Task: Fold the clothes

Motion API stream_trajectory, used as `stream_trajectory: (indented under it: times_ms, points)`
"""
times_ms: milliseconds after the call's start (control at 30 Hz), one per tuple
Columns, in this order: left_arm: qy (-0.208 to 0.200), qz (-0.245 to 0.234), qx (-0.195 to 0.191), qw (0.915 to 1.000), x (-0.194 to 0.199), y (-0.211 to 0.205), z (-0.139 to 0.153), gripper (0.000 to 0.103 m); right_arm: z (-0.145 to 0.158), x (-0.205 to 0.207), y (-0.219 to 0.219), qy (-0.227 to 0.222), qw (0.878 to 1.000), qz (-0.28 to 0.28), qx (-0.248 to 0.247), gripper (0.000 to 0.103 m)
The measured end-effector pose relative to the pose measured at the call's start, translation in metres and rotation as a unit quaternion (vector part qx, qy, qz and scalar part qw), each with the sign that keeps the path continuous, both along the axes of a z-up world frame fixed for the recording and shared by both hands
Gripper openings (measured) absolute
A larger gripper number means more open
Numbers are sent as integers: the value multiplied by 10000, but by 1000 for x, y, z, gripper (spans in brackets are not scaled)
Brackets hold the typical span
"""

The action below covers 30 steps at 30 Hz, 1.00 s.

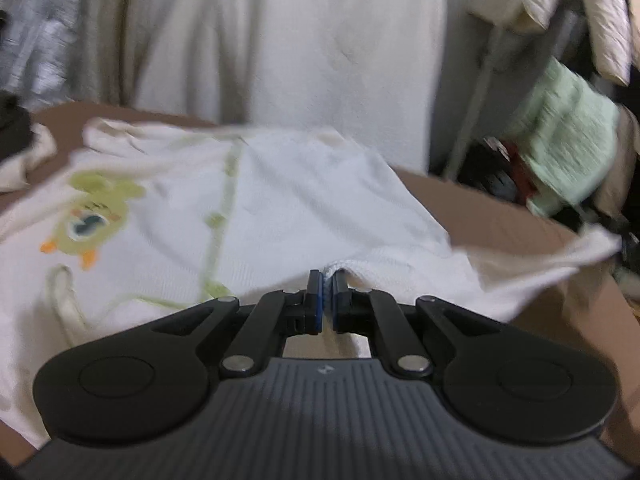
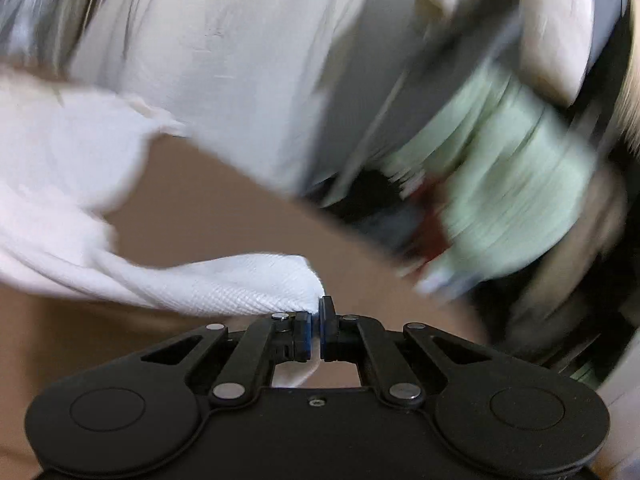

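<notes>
A white baby garment (image 1: 280, 208) with a green and orange animal print (image 1: 92, 216) and green trim lies spread on a brown surface (image 1: 500, 216). My left gripper (image 1: 327, 280) is shut on the garment's near hem. My right gripper (image 2: 318, 312) is shut on a white corner of the same garment (image 2: 224, 284), which stretches away to the left and is lifted off the brown surface (image 2: 224, 208). That corner also shows at the right of the left wrist view (image 1: 592, 246). Both views are motion-blurred.
White and beige cloth (image 1: 304, 48) hangs behind the surface. A pale green folded towel (image 1: 568, 136) (image 2: 508, 184) sits at the right among dark clutter. More beige fabric (image 1: 24, 160) lies at the far left edge.
</notes>
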<state>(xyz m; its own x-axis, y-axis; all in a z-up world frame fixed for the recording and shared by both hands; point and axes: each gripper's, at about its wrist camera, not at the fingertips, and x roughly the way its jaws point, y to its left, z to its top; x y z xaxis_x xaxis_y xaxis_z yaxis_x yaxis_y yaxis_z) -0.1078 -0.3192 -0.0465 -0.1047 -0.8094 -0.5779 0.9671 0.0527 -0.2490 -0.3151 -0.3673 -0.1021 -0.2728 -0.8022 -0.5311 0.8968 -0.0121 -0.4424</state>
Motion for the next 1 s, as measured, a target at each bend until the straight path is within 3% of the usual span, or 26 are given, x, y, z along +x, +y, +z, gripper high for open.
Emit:
stream_trajectory:
  times_ms: [67, 167, 267, 367, 467, 533, 633, 767, 800, 867, 933, 1000]
  points:
    - [-29, -60, 24, 10000, -6, -2, -3, 4, -9, -28, -2, 27, 9993, -359, -41, 5]
    - [-110, -69, 2, 9999, -14, -7, -10, 4, -29, -72, -16, -758, 9935, -833, 149, 6]
    - [-127, 93, -126, 9998, -13, -8, -12, 4, -36, -84, -29, -989, 9890, -1092, 160, 7]
    - [-290, 439, -302, 9982, -4, -5, -10, 4, -36, -87, -40, -1207, 9853, -1210, 54, 17]
    - [-332, 573, -224, 9976, -1, -7, -15, 4, -45, -81, -50, -1111, 9846, -1347, -5, 46]
    - [-348, 641, -147, 9972, 1, -10, -20, 4, -50, -90, -50, -1278, 9807, -1478, 18, 46]
    - [-372, 745, -32, 9965, 3, -14, -27, 4, -51, -104, -46, -1956, 9667, -1649, -17, 46]
    - [-404, 882, 121, 9952, 6, -19, -36, 4, -47, -122, -39, -2840, 9396, -1908, 32, 46]
    - [-411, 916, 160, 9948, 7, -20, -38, 4, -47, -125, -38, -2969, 9337, -2000, 100, 51]
    - [-438, 935, 111, 9946, 6, -19, -37, 4, -46, -133, -32, -3356, 9096, -2429, 322, 60]
    - [-605, 906, 42, 9940, 5, -18, -35, 4, -49, -142, -14, -4088, 8591, -3023, 596, 69]
    - [-1149, 847, -76, 9897, -4, -16, -32, 4, -65, -145, 7, -4902, 8118, -3052, 864, 71]
